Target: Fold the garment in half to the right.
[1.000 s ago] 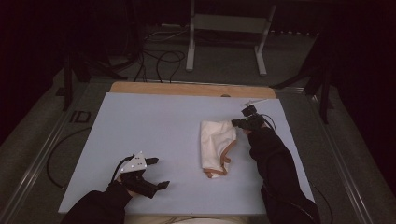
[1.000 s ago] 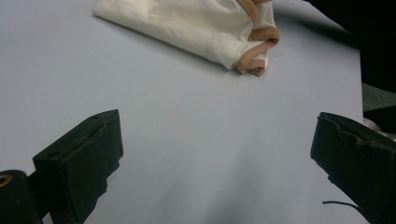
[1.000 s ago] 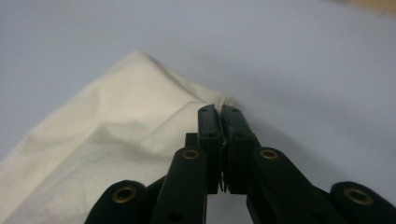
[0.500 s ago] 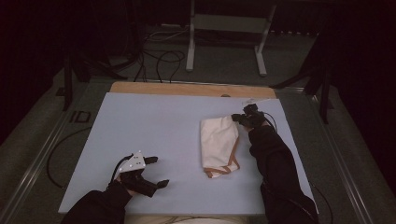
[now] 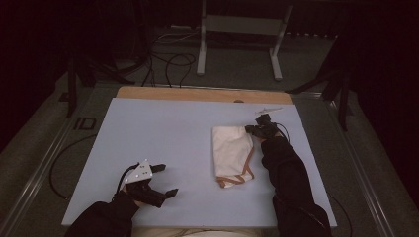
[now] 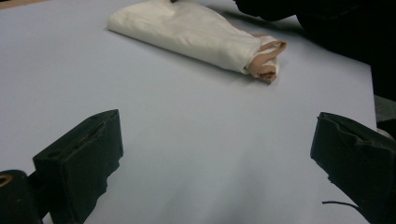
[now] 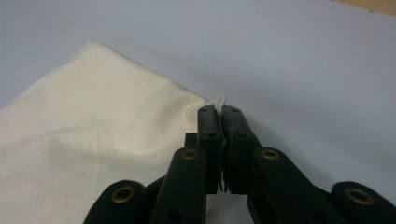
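Currently, a folded cream cloth with a tan-trimmed edge [image 5: 232, 155] is laid on the pale blue worktop [image 5: 163, 133], toward three o'clock of its middle. Its far corner is pinched between the closed jaws of the right tongs [image 7: 222, 116]. At seven o'clock, the left tongs [image 5: 158, 180] are held wide apart over bare worktop, with nothing gripped.

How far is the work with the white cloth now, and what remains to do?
The cloth already lies folded into a narrow bundle on the table. In hand: the right gripper is shut on its far corner, a bit of fabric showing between the jaws. The left gripper is open, apart from the cloth. Probably left: letting go, perhaps one more fold.
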Available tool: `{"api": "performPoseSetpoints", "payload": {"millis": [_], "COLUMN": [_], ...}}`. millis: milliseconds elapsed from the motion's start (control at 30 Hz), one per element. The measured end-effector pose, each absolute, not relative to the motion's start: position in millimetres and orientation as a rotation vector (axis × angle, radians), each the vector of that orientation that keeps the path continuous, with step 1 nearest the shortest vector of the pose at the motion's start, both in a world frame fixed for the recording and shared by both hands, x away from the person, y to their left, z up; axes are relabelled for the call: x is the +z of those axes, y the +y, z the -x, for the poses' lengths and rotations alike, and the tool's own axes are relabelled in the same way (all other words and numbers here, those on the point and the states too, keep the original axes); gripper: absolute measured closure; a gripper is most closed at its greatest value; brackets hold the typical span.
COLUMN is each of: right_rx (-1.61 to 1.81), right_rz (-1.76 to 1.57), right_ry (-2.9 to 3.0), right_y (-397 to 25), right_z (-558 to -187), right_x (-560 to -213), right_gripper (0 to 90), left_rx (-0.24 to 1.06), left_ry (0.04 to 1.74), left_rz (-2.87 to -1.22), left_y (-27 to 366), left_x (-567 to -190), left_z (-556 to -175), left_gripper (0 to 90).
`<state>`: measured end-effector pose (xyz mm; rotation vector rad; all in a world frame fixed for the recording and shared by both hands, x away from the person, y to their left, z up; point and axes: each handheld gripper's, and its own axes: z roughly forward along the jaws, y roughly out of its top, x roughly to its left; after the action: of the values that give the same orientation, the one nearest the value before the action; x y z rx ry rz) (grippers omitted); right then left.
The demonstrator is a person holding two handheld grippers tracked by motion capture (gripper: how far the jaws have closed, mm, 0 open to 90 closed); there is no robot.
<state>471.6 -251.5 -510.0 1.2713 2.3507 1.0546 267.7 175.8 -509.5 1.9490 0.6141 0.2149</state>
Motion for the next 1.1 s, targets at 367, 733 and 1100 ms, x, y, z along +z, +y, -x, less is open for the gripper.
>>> {"api": "performPoseSetpoints", "payload": {"millis": [367, 733, 1100], "right_rx": [0.967, 0.968, 1.134], "right_rz": [-1.300, -1.274, -1.214], "right_ry": [2.322, 2.314, 2.302], "right_y": [-252, -257, -241], "right_z": [-474, -465, -450], "right_x": [-515, -505, -484], "right_gripper": [76.7, 89.8, 46.3], "left_rx": [0.247, 0.255, 0.261], "left_ry": [0.637, 0.637, 0.634], "left_rz": [-1.940, -1.942, -1.943], "left_y": [179, 179, 180], "left_x": [-510, -509, -509], "left_z": [-269, -269, -270], "left_gripper": [3.1, 3.1, 3.1]}}
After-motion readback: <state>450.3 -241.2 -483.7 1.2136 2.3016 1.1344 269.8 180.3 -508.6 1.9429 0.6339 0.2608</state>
